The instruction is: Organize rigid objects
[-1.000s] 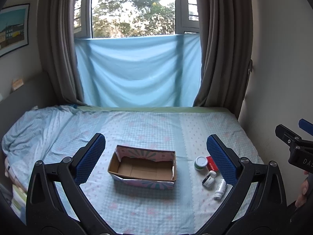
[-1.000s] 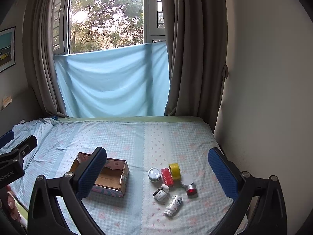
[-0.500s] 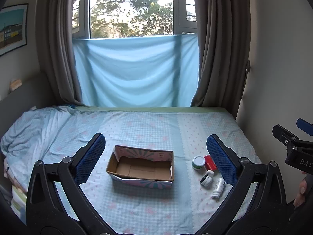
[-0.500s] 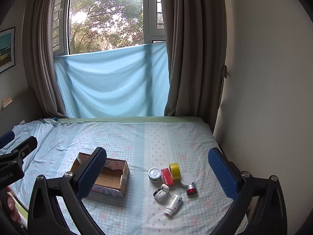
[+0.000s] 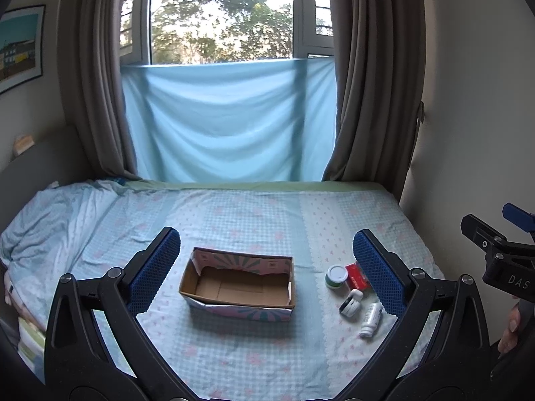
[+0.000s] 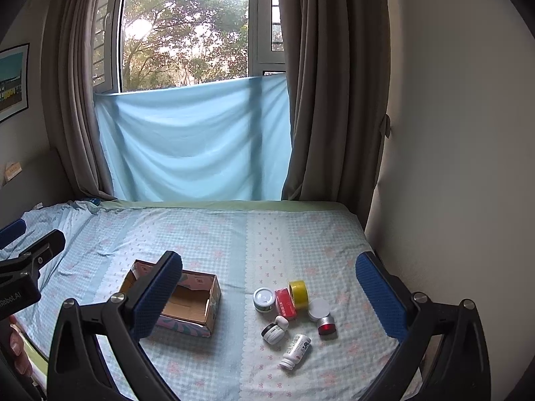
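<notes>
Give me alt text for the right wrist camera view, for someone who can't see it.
An open right gripper hangs above a bed where a cardboard box lies left of a cluster of small containers: a yellow tape roll, a red box, jars and a white bottle. A curtained window is behind.

The box (image 5: 238, 287) was of matt brown cardboard inside, with printed paper outside. The bed sheet (image 6: 234, 244) was soft checked cloth, slightly wrinkled. The white bottle (image 6: 296, 351) and the small jars (image 6: 264, 299) looked like smooth plastic. The yellow tape roll (image 6: 298, 294) was glossy. The gripper pads (image 5: 154, 269) were rough blue rubber on matt black plastic.
</notes>
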